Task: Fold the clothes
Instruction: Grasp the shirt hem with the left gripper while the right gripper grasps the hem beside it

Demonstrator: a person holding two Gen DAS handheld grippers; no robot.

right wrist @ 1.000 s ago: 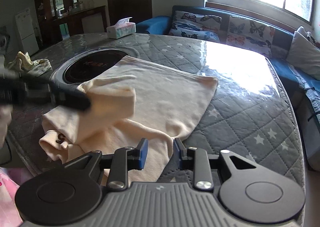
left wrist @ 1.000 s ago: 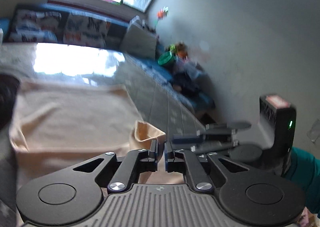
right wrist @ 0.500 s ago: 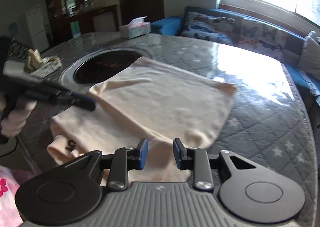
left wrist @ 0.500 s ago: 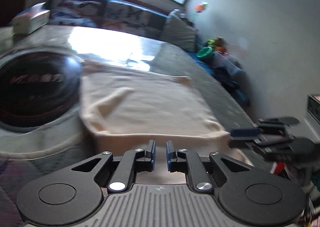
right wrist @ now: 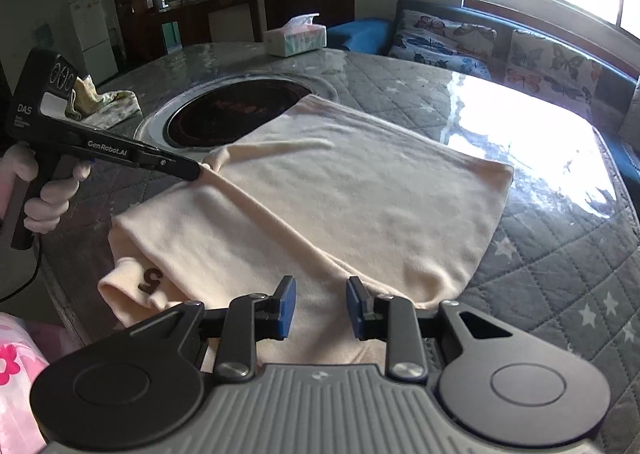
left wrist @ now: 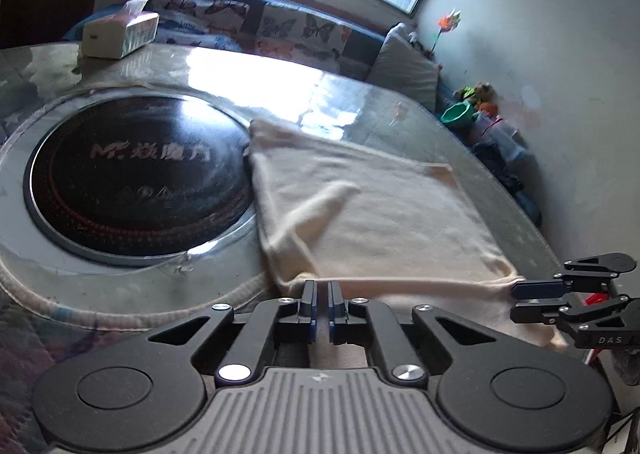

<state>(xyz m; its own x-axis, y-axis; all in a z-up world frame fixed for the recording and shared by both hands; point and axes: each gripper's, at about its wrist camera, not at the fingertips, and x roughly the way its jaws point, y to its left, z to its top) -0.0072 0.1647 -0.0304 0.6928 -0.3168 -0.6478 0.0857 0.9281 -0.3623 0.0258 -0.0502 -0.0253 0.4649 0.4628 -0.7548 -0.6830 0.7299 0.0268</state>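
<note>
A cream garment [right wrist: 340,206] lies partly folded on the quilted table, with a brown "5" [right wrist: 150,278] on a sleeve cuff at the near left. It also shows in the left wrist view [left wrist: 380,222]. My left gripper [left wrist: 320,290] is shut on the garment's folded edge; in the right wrist view its tip [right wrist: 192,170] pinches the fold at the left. My right gripper [right wrist: 320,306] is open just above the garment's near edge, holding nothing. In the left wrist view it [left wrist: 536,300] sits at the garment's right corner.
A round black induction hob [right wrist: 236,114] is set into the table behind the garment. A tissue box [right wrist: 296,36] stands at the far side. A crumpled patterned cloth [right wrist: 108,102] lies at the left. A blue sofa with butterfly cushions [right wrist: 500,42] runs beyond the table.
My left gripper carried the sleeve fold across and down onto the garment, then settled at its left edge. The right gripper stayed open near the front edge.
</note>
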